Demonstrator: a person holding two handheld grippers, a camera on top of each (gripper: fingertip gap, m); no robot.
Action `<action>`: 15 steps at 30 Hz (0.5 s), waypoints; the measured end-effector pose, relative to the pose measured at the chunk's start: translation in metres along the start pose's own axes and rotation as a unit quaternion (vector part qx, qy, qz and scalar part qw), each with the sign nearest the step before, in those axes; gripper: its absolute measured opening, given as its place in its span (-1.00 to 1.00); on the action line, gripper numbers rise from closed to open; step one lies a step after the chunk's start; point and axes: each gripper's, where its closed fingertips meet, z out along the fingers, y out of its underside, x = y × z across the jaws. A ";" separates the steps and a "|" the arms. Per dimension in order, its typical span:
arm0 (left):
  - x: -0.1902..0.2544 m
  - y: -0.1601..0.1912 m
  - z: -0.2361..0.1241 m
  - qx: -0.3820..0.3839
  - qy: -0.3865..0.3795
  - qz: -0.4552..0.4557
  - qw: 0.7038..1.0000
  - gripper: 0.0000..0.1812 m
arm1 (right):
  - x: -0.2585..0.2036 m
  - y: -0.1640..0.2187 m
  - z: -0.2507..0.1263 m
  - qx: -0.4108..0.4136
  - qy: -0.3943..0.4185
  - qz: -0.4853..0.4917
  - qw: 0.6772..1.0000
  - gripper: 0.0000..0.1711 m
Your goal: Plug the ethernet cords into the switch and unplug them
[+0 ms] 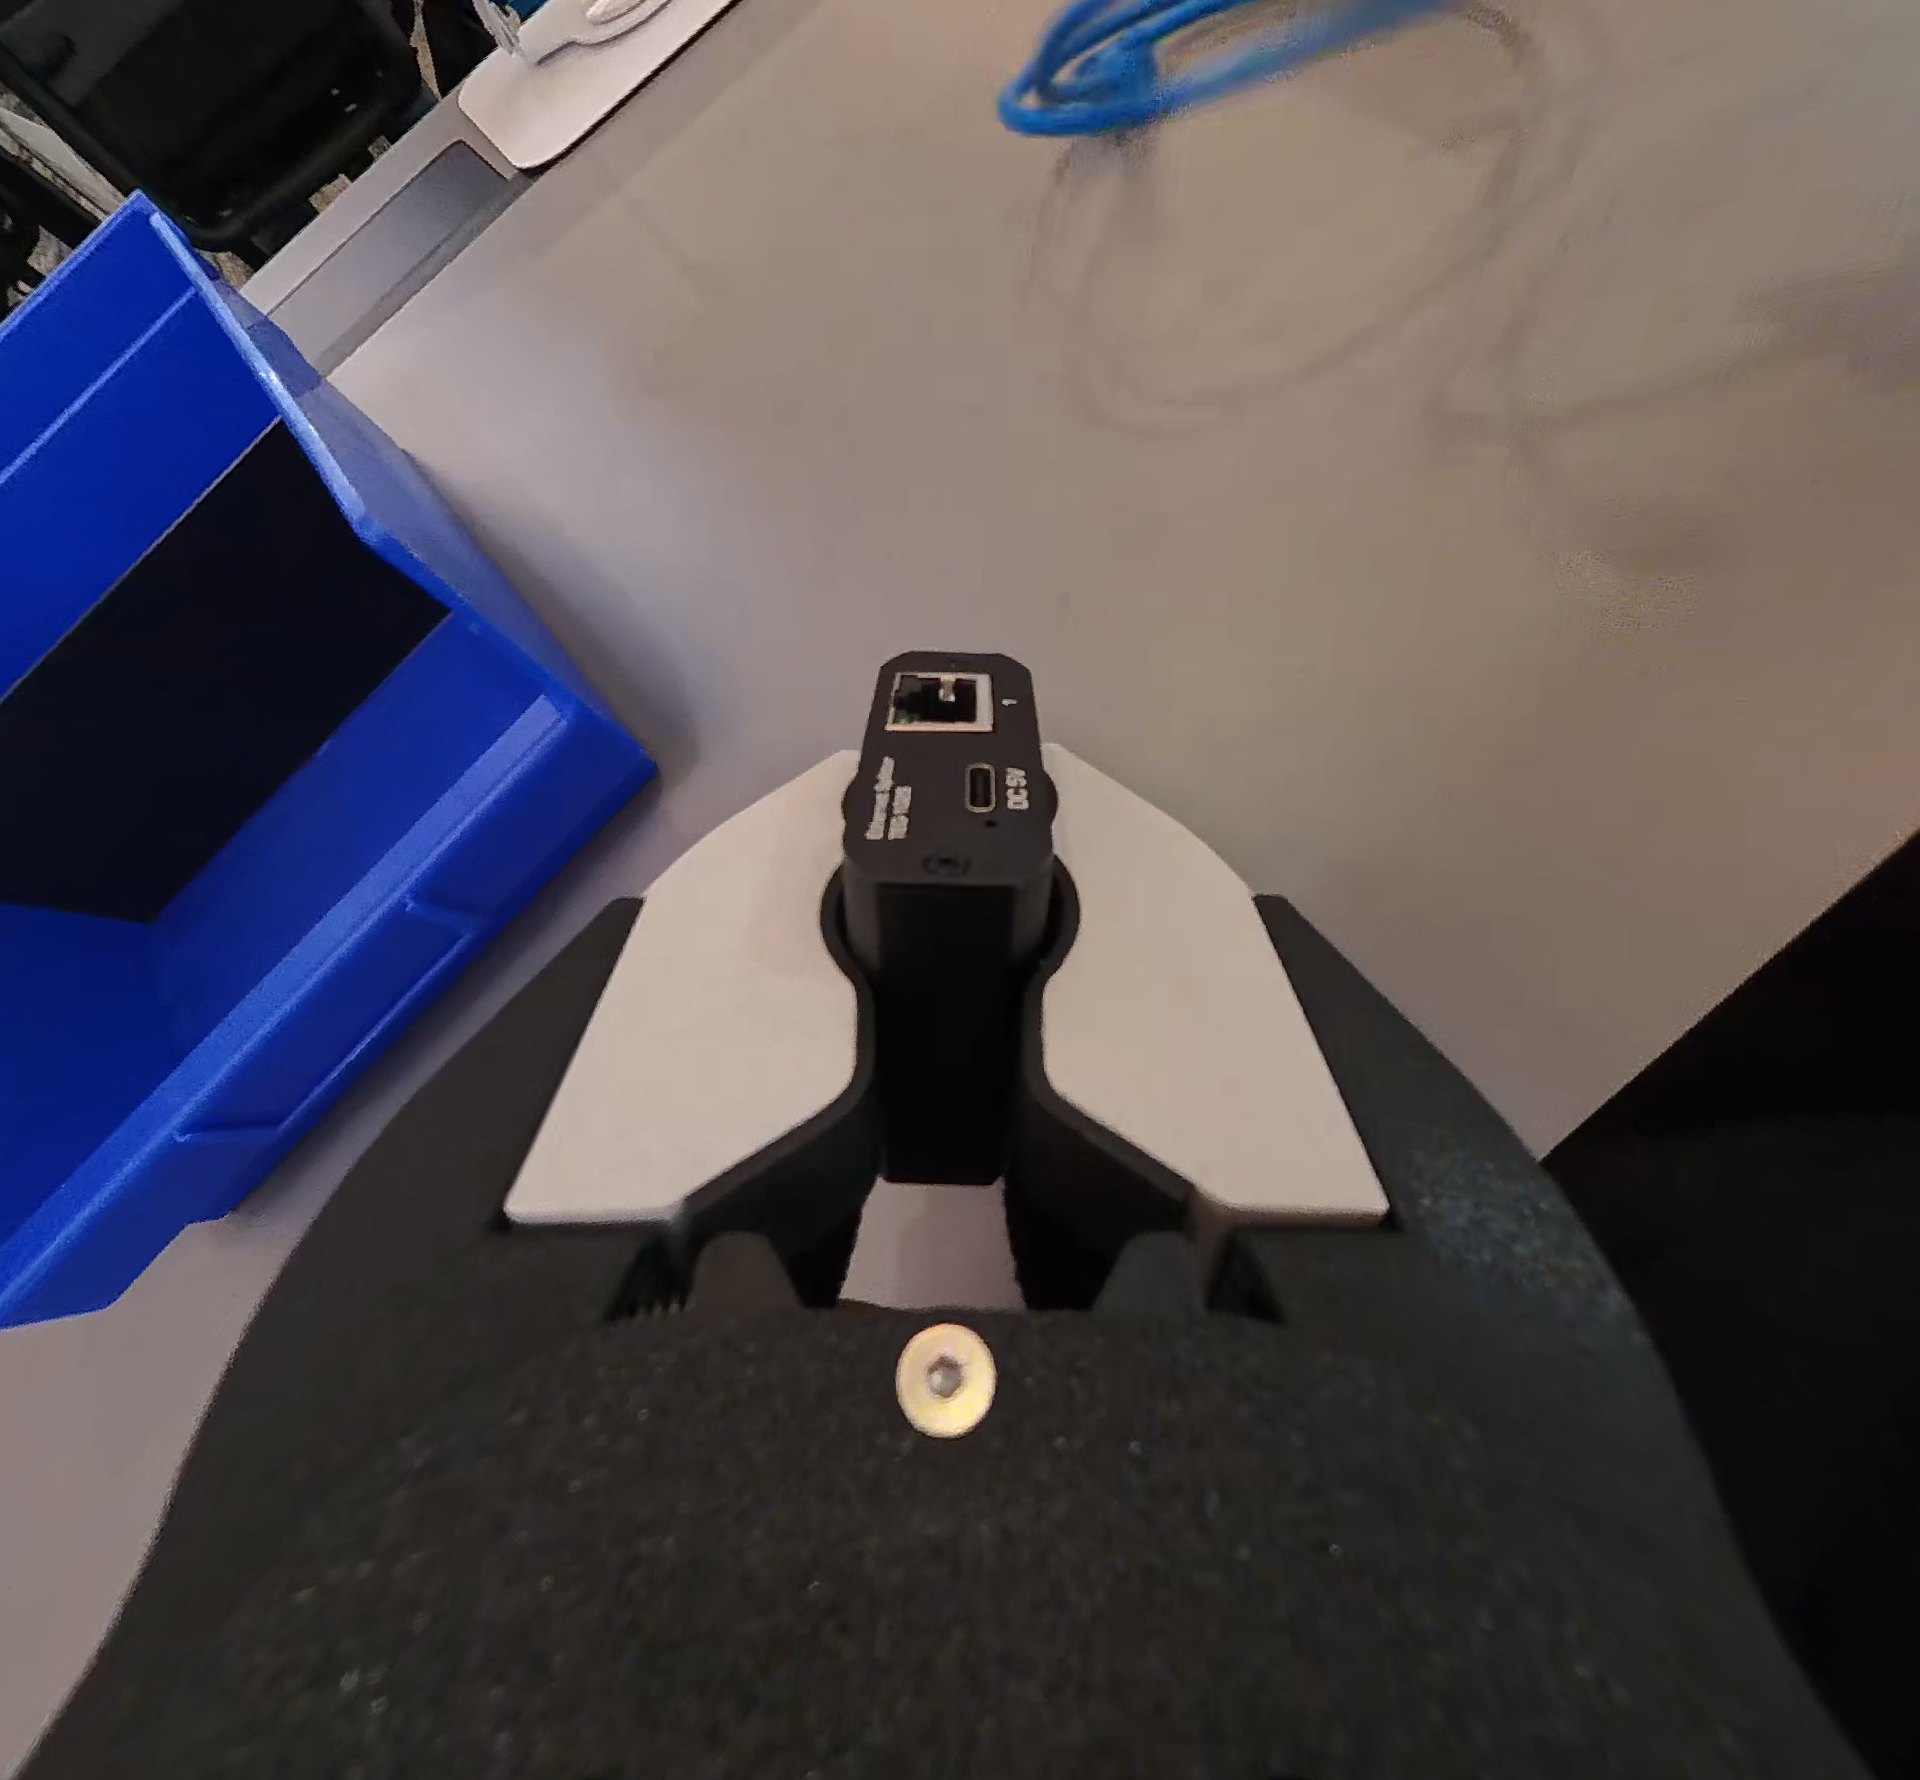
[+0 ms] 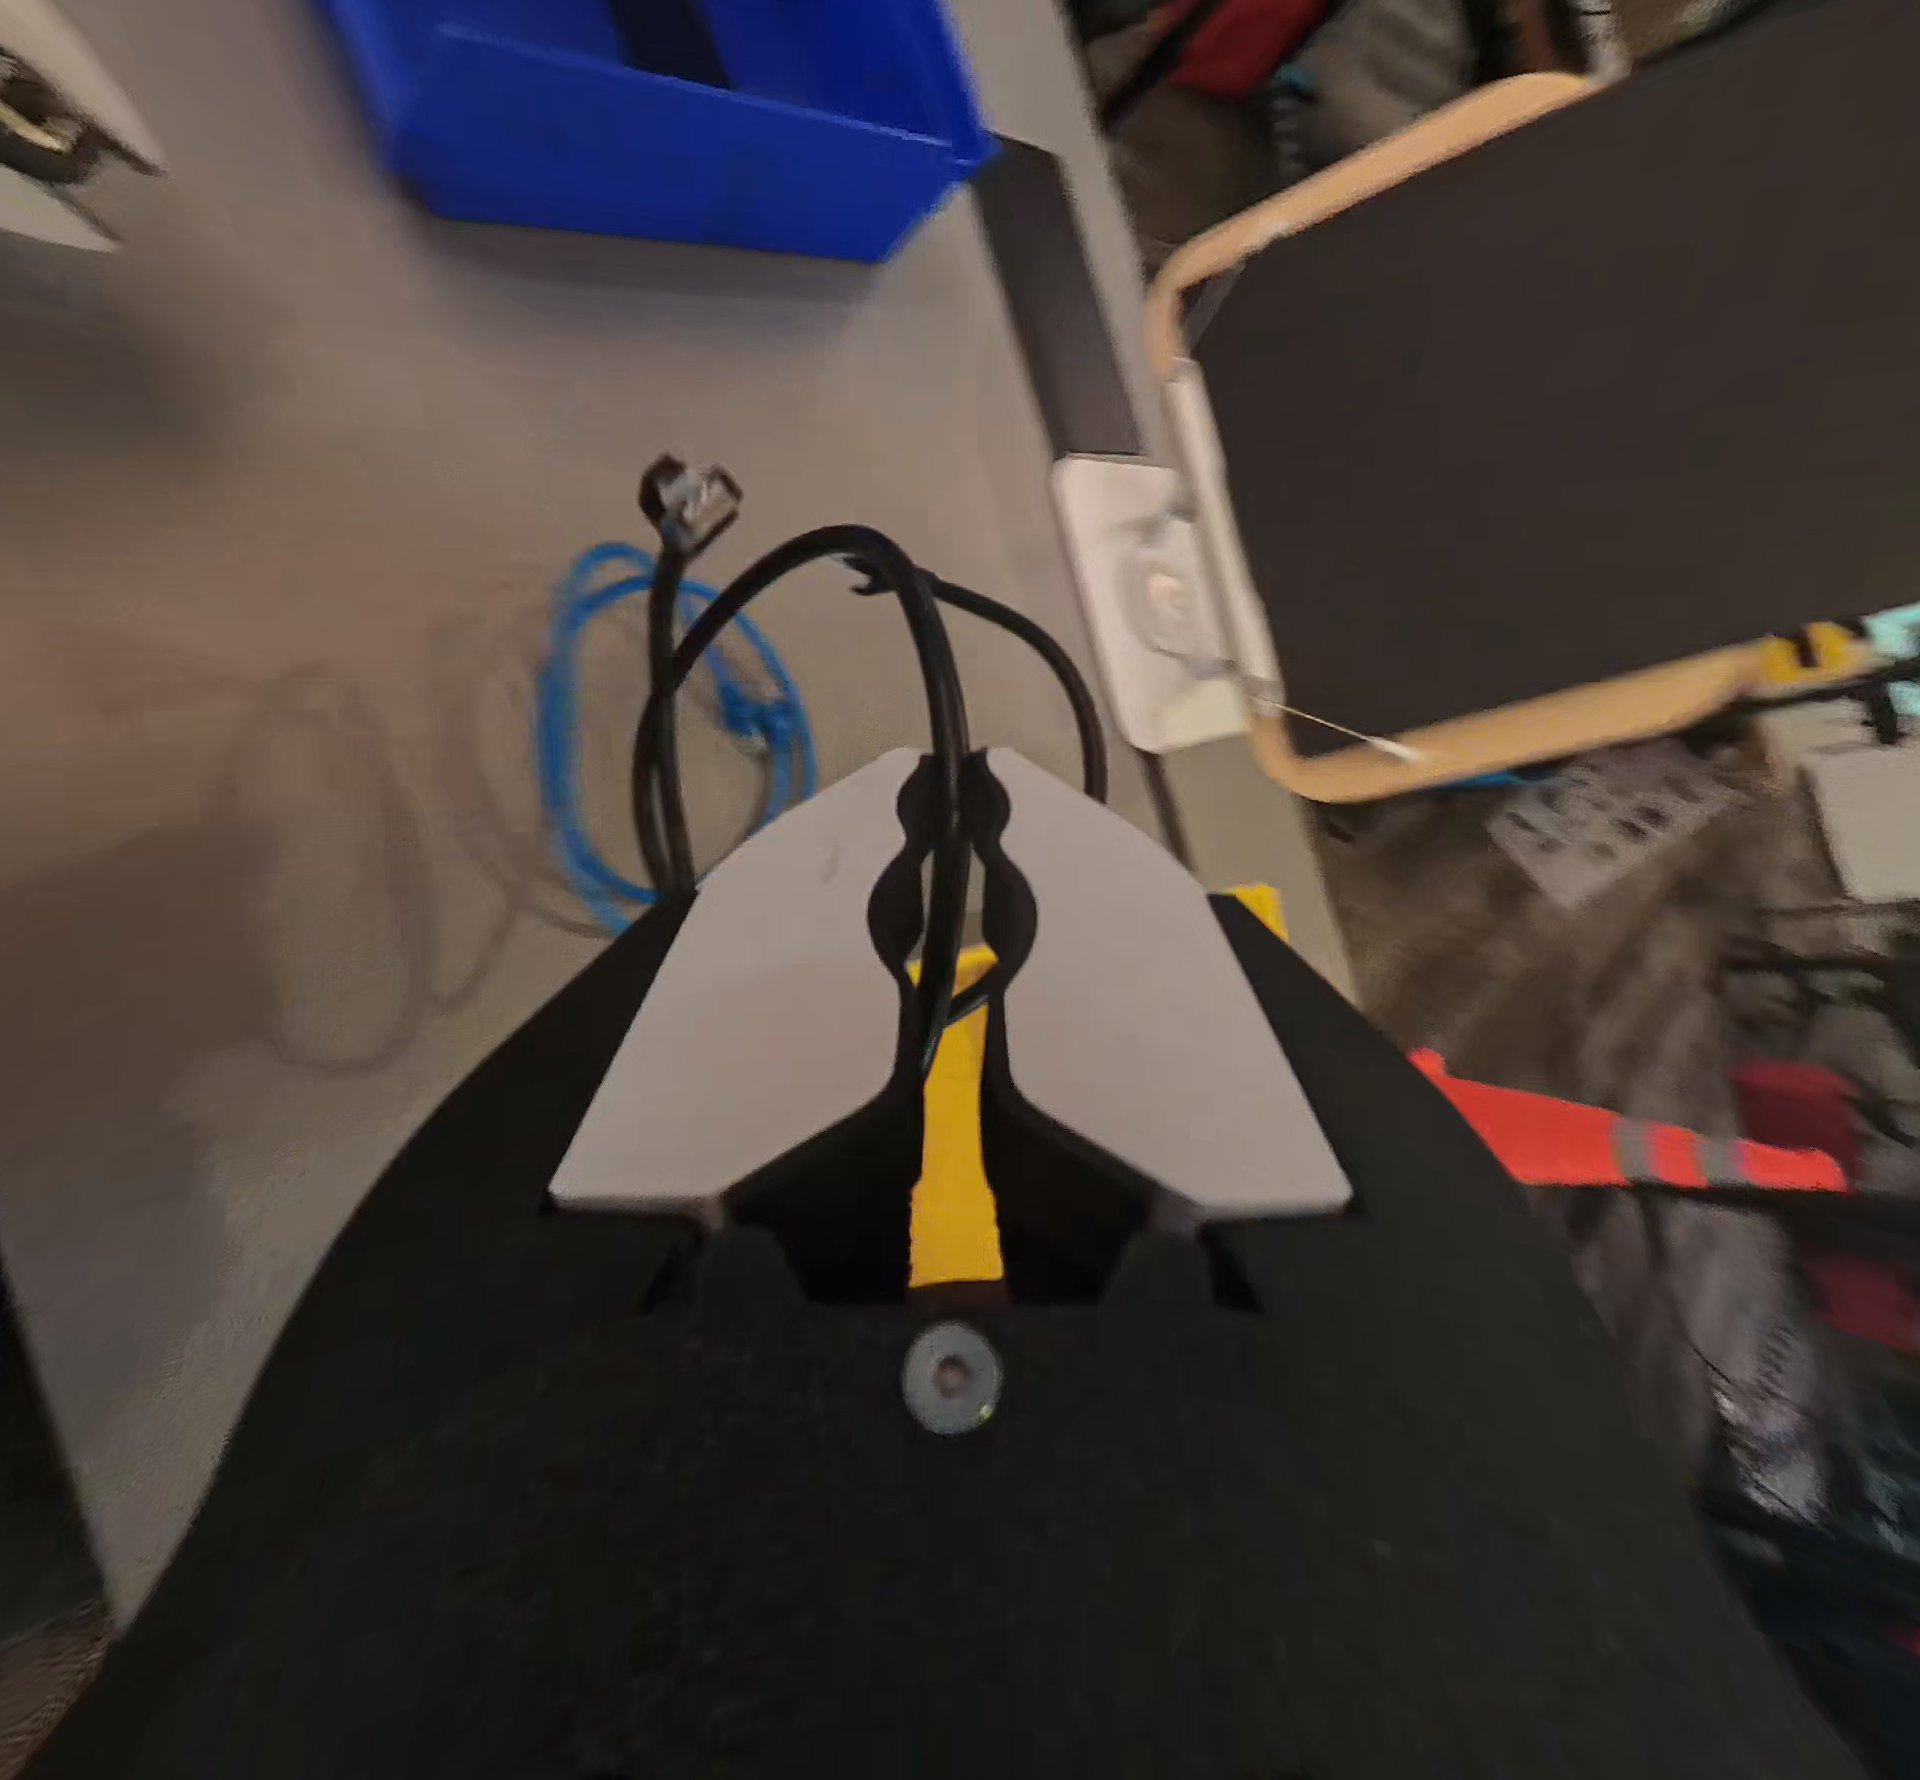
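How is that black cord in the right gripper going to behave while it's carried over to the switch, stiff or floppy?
Probably floppy: the black cord arcs out of the right gripper in loose loops. Its plug hangs free at the far end, so it will likely swing and need regripping closer before it meets the port on the switch. It looks thin and light, so slipping through the fingers seems possible.

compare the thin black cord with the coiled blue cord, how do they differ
The thin black cord is pinched in the right gripper and lifted; the coiled blue cord lies loose on the grey table. The black one loops openly; the blue one is bundled. Neither is plugged in.
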 end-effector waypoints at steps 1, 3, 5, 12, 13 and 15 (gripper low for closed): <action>0.000 0.000 0.000 0.001 0.000 0.000 1.000 -0.72 | 0.016 0.002 -0.012 -0.005 0.015 0.001 1.000 -0.94; 0.000 -0.001 -0.001 0.002 0.000 0.000 1.000 -0.72 | 0.042 0.007 -0.031 -0.015 0.045 -0.002 0.999 -0.93; 0.000 -0.002 -0.001 0.003 -0.001 -0.002 1.000 -0.72 | 0.060 0.018 -0.044 -0.039 0.066 -0.005 0.997 -0.93; 0.000 -0.007 -0.005 0.012 -0.002 -0.002 1.000 -0.72 | 0.080 0.107 -0.027 -0.157 0.091 0.002 0.983 -0.93; 0.001 -0.007 -0.005 0.012 -0.002 -0.001 1.000 -0.72 | 0.075 0.124 -0.017 -0.179 0.084 0.004 0.980 -0.93; 0.001 -0.007 -0.005 0.011 -0.002 0.002 1.000 -0.72 | 0.060 0.156 0.004 -0.203 0.049 0.027 0.977 -0.94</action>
